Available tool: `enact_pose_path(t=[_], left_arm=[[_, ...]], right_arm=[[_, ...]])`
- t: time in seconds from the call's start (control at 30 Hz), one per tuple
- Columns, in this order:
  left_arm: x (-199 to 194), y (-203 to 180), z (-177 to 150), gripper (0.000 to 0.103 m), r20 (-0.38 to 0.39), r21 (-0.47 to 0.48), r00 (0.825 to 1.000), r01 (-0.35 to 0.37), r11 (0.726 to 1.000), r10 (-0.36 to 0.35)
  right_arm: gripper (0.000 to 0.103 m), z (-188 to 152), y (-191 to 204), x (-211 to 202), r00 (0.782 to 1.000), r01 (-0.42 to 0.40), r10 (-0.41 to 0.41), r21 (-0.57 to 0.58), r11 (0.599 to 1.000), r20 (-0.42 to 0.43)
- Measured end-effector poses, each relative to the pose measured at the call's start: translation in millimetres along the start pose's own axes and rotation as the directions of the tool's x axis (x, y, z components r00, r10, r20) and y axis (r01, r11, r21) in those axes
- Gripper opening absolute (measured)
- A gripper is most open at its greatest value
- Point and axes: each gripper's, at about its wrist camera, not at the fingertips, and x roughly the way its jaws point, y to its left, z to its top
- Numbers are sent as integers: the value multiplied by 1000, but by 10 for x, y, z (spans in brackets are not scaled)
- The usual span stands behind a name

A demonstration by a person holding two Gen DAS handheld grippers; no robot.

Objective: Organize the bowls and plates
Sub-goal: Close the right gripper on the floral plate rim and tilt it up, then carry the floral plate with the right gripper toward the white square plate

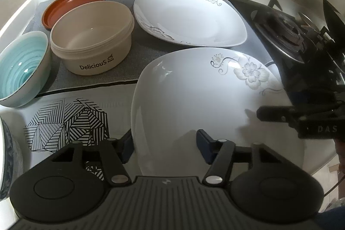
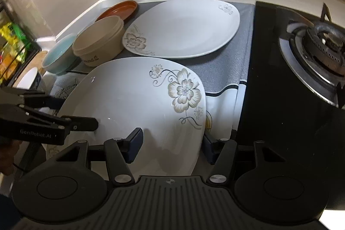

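Note:
A white square plate with a grey flower print (image 1: 194, 96) (image 2: 133, 100) lies nearest, partly over the patterned cloth. My left gripper (image 1: 165, 143) straddles its left rim, one finger (image 1: 126, 146) outside and below the edge and the other on the plate's face; the jaws stand open, apart from the rim. My right gripper (image 2: 172, 141) straddles the right rim the same way, open. A second flowered plate (image 1: 189, 14) (image 2: 183, 27) lies behind. A beige "Delicious" bowl (image 1: 92, 36), its brown lid (image 1: 71, 3) and a turquoise bowl (image 1: 19, 70) stand at the left.
A black gas hob with a burner (image 2: 319, 44) takes up the right side. A grey mat (image 2: 222, 70) and a striped-pattern cloth (image 1: 64, 122) cover the white counter. A blue-patterned bowl's rim (image 1: 8, 156) shows at the far left. Walls close the back corner.

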Motion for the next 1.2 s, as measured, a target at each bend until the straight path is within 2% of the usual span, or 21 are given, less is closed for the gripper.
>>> enact_pose_path(t=[0.13, 0.17, 0.23, 0.3, 0.43, 0.5, 0.6, 0.67, 0.73, 0.8, 0.93, 1.2], left_arm=[[-21, 96, 38, 45, -9, -64, 1000, -5, 998, 4], [-26, 131, 46, 41, -10, -81, 1000, 1, 997, -1], [-34, 174, 47, 40, -9, -94, 1000, 12, 995, -13], [-44, 170, 43, 40, -4, -85, 1000, 8, 996, -8], [-51, 186, 45, 39, 0, -85, 1000, 17, 996, -17], [-45, 214, 40, 39, 2, -72, 999, 32, 997, -32], [-32, 296, 31, 38, 0, -55, 996, 87, 995, -87], [-27, 352, 36, 38, -3, -65, 993, 120, 991, -120], [-31, 347, 44, 38, -8, -65, 993, 116, 991, -117], [-39, 316, 46, 37, -9, -59, 996, 93, 994, -94], [-71, 388, 57, 30, -5, -135, 994, 108, 985, -110], [-163, 391, 109, 29, 8, -131, 995, 97, 987, -97]], right_arm=[[33, 16, -101, -14, 1000, 12, -12, 60, 998, -2], [31, 14, -127, -19, 1000, 15, -14, 72, 997, -3], [25, 9, -164, -25, 1000, 14, -13, 86, 996, -7], [24, 9, -198, -25, 1000, 4, -4, 103, 995, -9], [17, 14, -371, -23, 998, -54, 57, 219, 974, -9], [15, -5, -474, -20, 995, -95, 100, 278, 956, -2], [15, -33, -568, 0, 986, -160, 165, 297, 942, 7], [15, -48, -679, 53, 972, -218, 235, 344, 913, -9], [15, -64, -741, 94, 960, -256, 281, 380, 889, -10], [14, -65, -739, 96, 958, -261, 285, 379, 888, -8], [12, -74, -724, 76, 961, -252, 275, 369, 894, -10], [13, -64, -754, 73, 960, -248, 279, 403, 881, -18]])
